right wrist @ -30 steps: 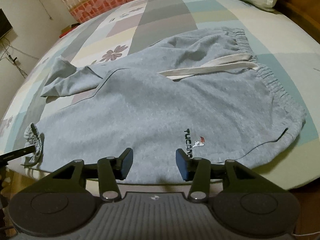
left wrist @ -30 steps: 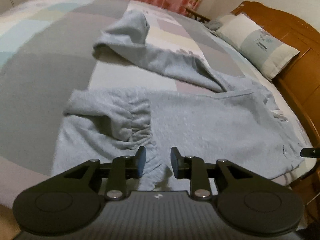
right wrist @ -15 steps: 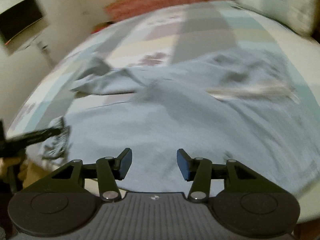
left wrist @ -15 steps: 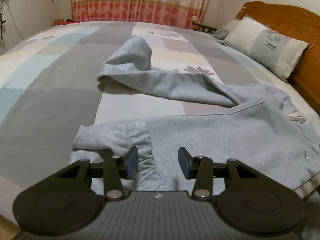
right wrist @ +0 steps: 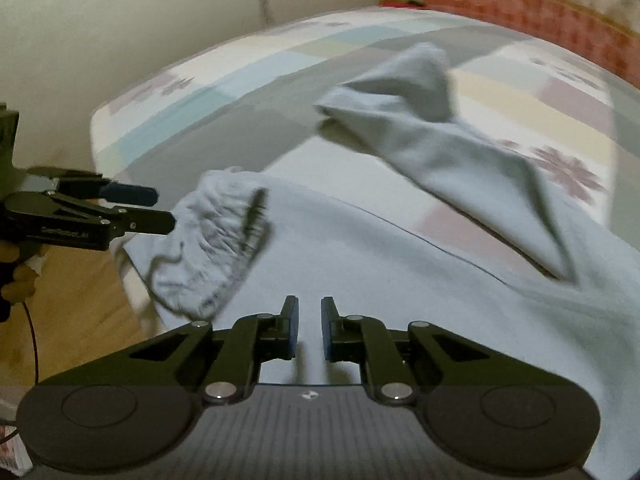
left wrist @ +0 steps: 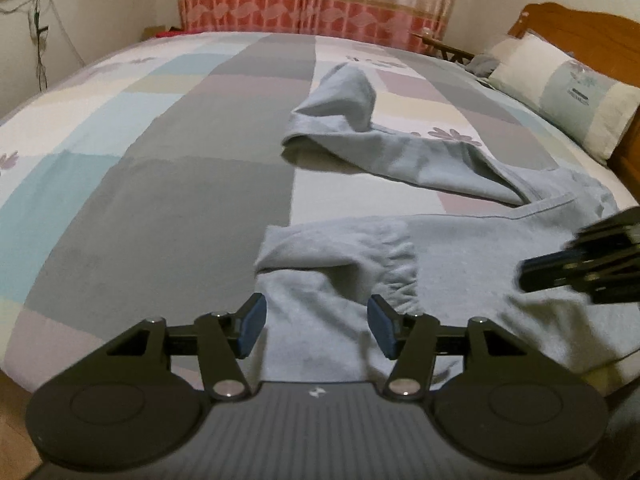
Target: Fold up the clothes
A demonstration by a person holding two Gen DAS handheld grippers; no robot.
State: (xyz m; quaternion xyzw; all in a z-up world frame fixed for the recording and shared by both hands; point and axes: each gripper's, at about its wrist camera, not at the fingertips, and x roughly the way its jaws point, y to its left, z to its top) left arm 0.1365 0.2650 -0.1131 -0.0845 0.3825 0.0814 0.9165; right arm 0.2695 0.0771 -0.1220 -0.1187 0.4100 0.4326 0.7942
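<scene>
**Grey sweatpants spread on the bed, both tongs over the near leg**

We see the light grey cotton sweatpants [left wrist: 460, 248] lying across the patchwork bedspread [left wrist: 168, 184] of pastel and grey squares. One leg stretches away from our tongs toward the red patterned curtain [left wrist: 320, 4], its end folded over. The other leg lies just ahead of the left gripper [left wrist: 316, 326], its gathered elastic cuff [left wrist: 396, 264] a little beyond the right fingertip. Our left jaws are opening, cloth showing in the gap below them, with no pad pressing on it. To the right of them, the right gripper [right wrist: 310, 328] hangs over the broad part of the pants; its jaws are closing, a narrow gap remaining, nothing pinched that we can make out. Beyond it to the right sits a pale rectangular pillow [left wrist: 568, 92] against the wooden headboard [left wrist: 580, 24].
</scene>
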